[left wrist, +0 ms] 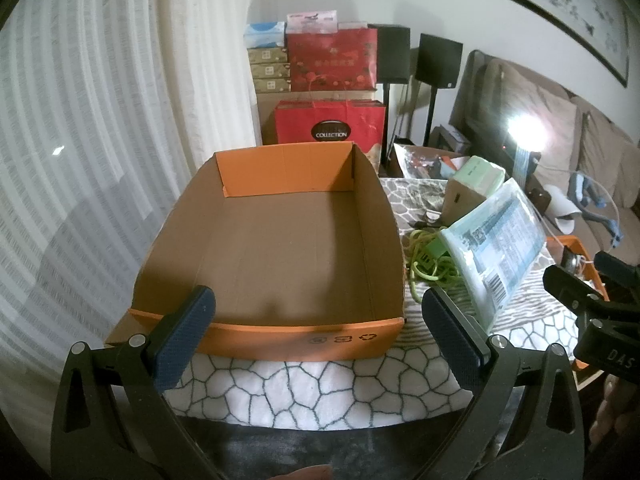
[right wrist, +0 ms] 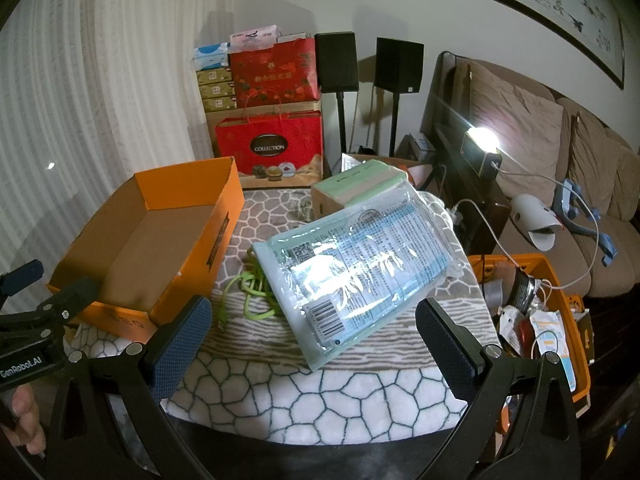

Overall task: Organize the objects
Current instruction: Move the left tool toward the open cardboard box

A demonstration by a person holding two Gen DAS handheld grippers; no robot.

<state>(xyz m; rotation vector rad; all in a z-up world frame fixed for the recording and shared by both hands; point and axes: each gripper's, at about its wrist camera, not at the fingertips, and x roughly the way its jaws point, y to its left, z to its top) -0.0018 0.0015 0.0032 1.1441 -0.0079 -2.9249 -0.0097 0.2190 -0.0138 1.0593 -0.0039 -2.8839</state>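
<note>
An empty orange cardboard box stands on the patterned cloth, right in front of my left gripper, which is open and holds nothing. The box also shows at the left of the right wrist view. A clear plastic pack with blue print lies tilted, leaning on a green-topped box, with a green cable beside it. My right gripper is open and empty, just short of the pack's near corner. The pack and cable also show in the left wrist view.
A second orange box full of small items sits at the right table edge. Red gift bags, stacked boxes and two black speakers stand behind the table. A brown sofa with a bright lamp is on the right. Curtains hang on the left.
</note>
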